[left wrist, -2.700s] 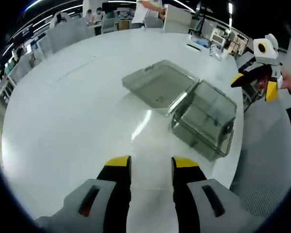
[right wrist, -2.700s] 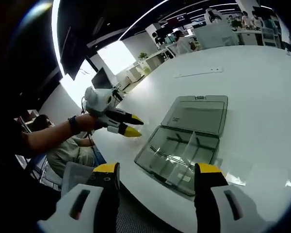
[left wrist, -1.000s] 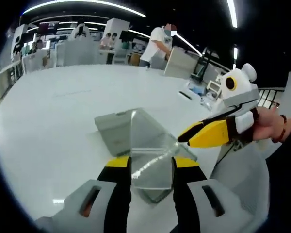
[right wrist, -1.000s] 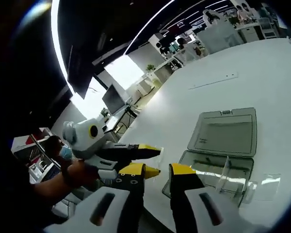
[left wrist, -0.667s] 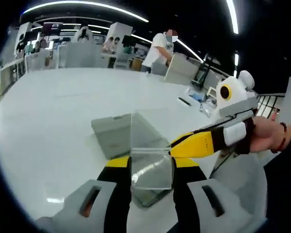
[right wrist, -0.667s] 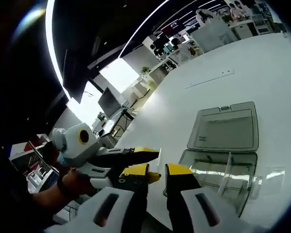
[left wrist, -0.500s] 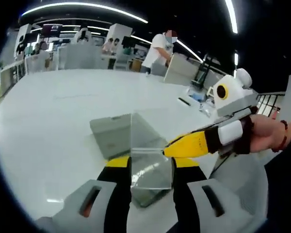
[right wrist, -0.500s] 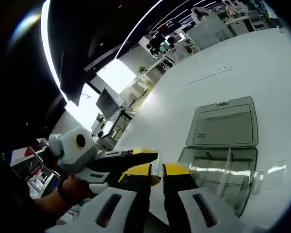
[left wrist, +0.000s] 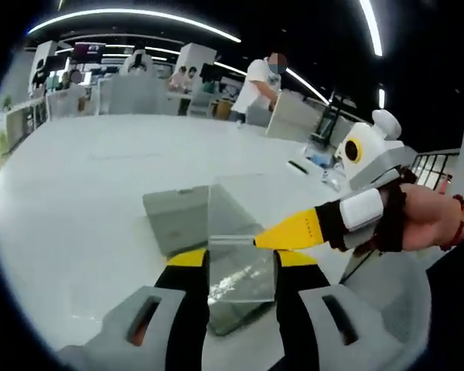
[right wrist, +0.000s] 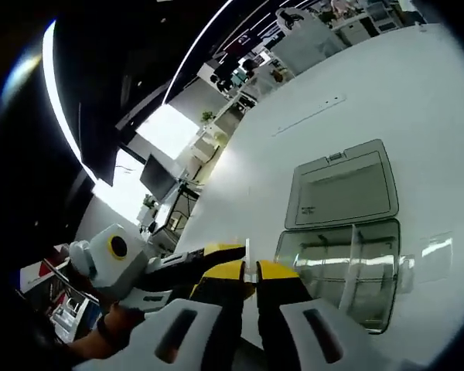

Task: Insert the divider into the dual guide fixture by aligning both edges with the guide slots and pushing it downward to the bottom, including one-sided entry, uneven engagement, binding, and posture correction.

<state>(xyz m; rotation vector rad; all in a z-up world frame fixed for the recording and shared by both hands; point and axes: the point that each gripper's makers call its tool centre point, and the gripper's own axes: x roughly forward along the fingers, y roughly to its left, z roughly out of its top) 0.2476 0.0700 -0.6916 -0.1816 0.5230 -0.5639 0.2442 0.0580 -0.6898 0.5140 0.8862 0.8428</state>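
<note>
Divider (left wrist: pixel 233 255), a clear sheet, is held upright between the jaws of the left gripper (left wrist: pixel 241 261), which are clamped on its two side edges. The right gripper (right wrist: pixel 247 272) comes in from the left gripper's right side, its yellow tips pinched nearly together on the sheet's top right corner; in the right gripper view a thin edge of the sheet (right wrist: pixel 247 259) stands between those tips.

The sheet is in the air, above and nearer than the fixture, not yet in any slot.

Dual guide fixture (right wrist: pixel 348 272), a clear box with its lid (right wrist: pixel 342 185) folded open flat behind it, sits ahead of the right gripper on the white table (right wrist: pixel 417 100). One upright partition already stands inside it. In the left gripper view the box lies beyond and below the held sheet, seen partly through it.

Judgement: pick-up and two-handed grip done. Alignment with both slots, entry, push to bottom all remain.
</note>
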